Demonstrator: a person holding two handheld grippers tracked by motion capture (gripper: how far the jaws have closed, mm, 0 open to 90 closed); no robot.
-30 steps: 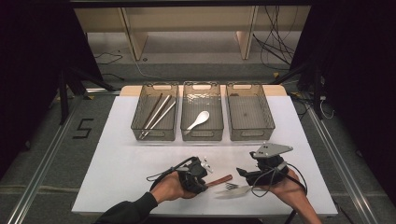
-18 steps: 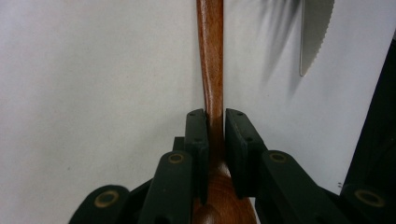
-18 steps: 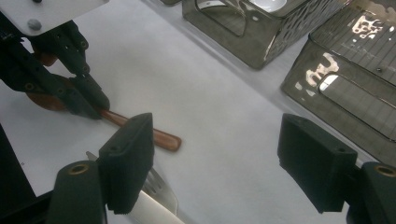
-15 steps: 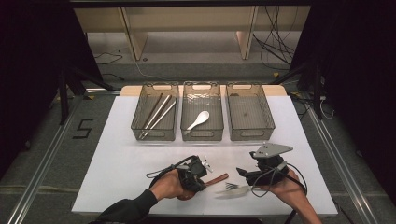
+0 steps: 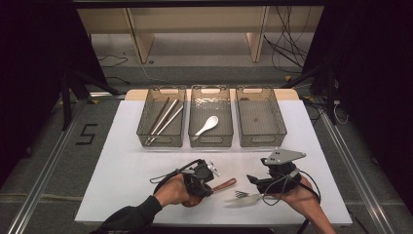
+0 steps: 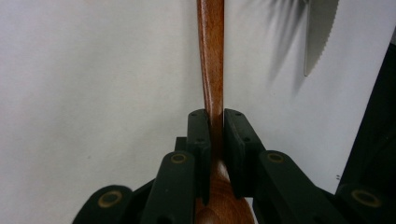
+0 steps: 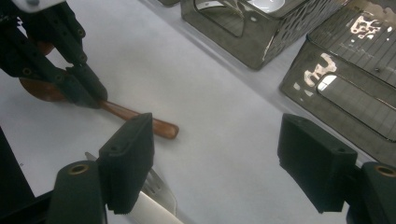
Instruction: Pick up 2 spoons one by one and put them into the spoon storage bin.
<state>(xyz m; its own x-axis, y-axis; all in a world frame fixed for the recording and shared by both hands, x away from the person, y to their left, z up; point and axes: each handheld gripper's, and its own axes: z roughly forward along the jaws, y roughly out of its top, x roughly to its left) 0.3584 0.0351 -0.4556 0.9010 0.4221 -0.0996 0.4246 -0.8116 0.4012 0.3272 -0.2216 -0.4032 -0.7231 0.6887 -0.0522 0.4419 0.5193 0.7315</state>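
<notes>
Wooden spoon [image 6: 210,60] is our work piece: left gripper [image 6: 212,123] has its jaws pinching the neck just above the bowl, handle running straight out ahead along the jaw axis. In the high view the spoon [image 5: 223,185] lies low at the near edge of the white table [image 5: 122,165], handle aimed toward the right gripper [image 5: 255,181]. From the right gripper view the bowl looks to be touching the sheet or just off it; we can't tell which. Gripping at the neck makes sense to us: thin section, flat pads get a firm bite, the long handle stays free.

Right gripper [image 7: 215,154] jaws are spread wide with nothing between them, hovering near the spoon's handle tip [image 7: 159,127]. A metal fork [image 5: 246,196] lies on the sheet just below it, tines toward the spoon; its blurred tines show at the top of the left gripper view [image 6: 317,32].

Further back, three smoked plastic bins stand in a row. Left bin [image 5: 146,114] holds chopsticks [image 5: 163,119], middle bin [image 5: 195,113] holds a white spoon [image 5: 207,125], right bin [image 5: 277,122] looks empty. We read this as sorting by type: the spoon likely goes to the middle bin, the fork to the empty one. Open right jaws fit a fork pickup.
</notes>
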